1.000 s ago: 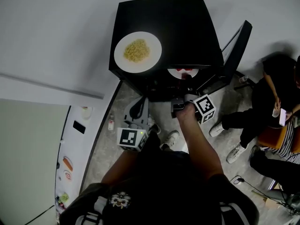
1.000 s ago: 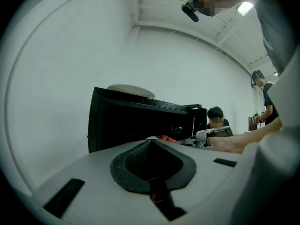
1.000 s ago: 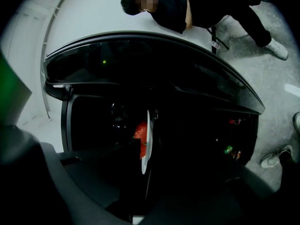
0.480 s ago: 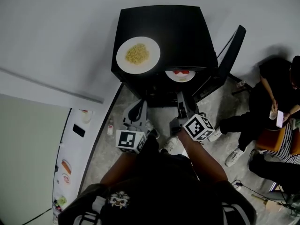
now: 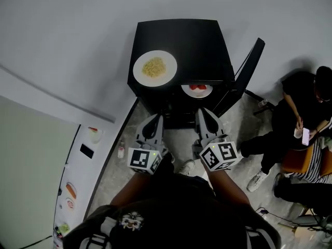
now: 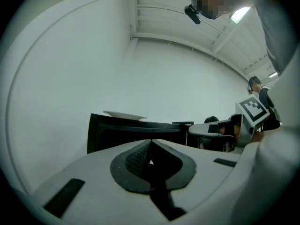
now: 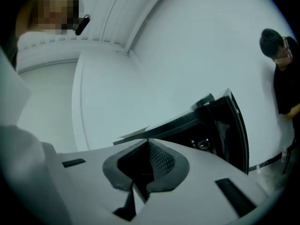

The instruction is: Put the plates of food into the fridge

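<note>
Our left gripper (image 5: 151, 123) is clenched on nothing. Our right gripper (image 5: 206, 121) has just closed its jaws, also on nothing. Ahead of both sets of fingertips stands the black mini fridge (image 5: 199, 40), its door (image 5: 246, 70) open beyond the right fingers. A plate of red food (image 5: 197, 90) sits inside, near the right fingertips. The plate of noodles (image 5: 154, 68) lies on top, beyond the left ones.

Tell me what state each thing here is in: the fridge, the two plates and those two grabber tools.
fridge, door open.
plate of noodles, on top of the fridge, not yet inside.
plate of red food, on a shelf inside the fridge.
left gripper, shut, empty.
right gripper, shut, jaws just closed, nothing between them.
</note>
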Motion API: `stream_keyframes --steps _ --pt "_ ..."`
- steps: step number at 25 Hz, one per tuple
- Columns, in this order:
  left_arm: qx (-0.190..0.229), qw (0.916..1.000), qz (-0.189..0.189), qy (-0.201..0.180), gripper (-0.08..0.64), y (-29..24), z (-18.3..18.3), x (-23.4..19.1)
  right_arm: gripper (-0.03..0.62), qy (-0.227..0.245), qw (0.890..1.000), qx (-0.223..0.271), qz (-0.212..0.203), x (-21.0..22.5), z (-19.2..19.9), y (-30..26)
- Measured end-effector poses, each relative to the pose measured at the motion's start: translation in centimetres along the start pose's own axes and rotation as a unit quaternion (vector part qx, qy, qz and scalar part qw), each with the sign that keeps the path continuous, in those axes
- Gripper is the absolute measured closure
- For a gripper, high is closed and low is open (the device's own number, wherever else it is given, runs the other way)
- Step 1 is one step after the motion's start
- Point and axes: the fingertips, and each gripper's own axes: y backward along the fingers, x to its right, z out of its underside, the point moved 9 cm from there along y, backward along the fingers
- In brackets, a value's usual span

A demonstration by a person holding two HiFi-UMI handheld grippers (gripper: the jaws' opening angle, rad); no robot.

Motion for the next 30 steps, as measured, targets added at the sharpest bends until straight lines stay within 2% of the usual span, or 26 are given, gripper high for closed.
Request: stream_keyframes --steps 2,6,11,15,16,20,24,28,30 --pt "0.004 1.0000 0.002 -0.003 0.538 0.1 -0.5 0.1 0.566 0.059 0.998 -0.009 -0.020 -1.2 -0.5 0.0" --pt "0.010 0.9999 0.006 -0.007 0.538 0.1 -1.4 0.5 0.568 0.164 0.986 -0.005 -0.041 -3.1 -1.1 0.3" --pt "0.026 0.9992 0.020 -0.022 0.538 -0.4 -2.4 1.4 0.568 0.218 0.976 0.002 -0.027 -3.7 -1.1 1.2" --pt "0.024 0.9974 0.023 -0.064 0.540 -0.6 -3.2 1.7 0.568 0.290 0.956 0.030 -0.037 -5.4 -1.6 1.5" --pt "0.027 0.9972 0.021 -0.067 0.540 -0.6 -3.3 1.6 0.568 0.289 0.956 0.033 -0.042 -5.8 -1.6 1.5" --pt "0.039 0.9984 -0.002 -0.040 0.538 -0.2 -3.8 1.0 0.568 0.262 0.963 0.033 -0.049 -6.3 -1.5 1.5" --pt "0.049 0.9986 -0.010 -0.014 0.540 -0.1 -4.4 0.4 0.568 0.262 0.963 0.031 -0.053 -6.3 -1.3 1.6" --pt "0.039 0.9972 -0.008 0.064 0.538 -0.8 -4.4 -0.7 0.568 0.264 0.963 0.016 -0.051 -6.2 -0.9 1.7" --pt "0.035 0.9928 -0.008 0.114 0.538 -1.2 -4.2 -1.4 0.568 0.259 0.964 0.011 -0.051 -6.1 -0.6 1.8"
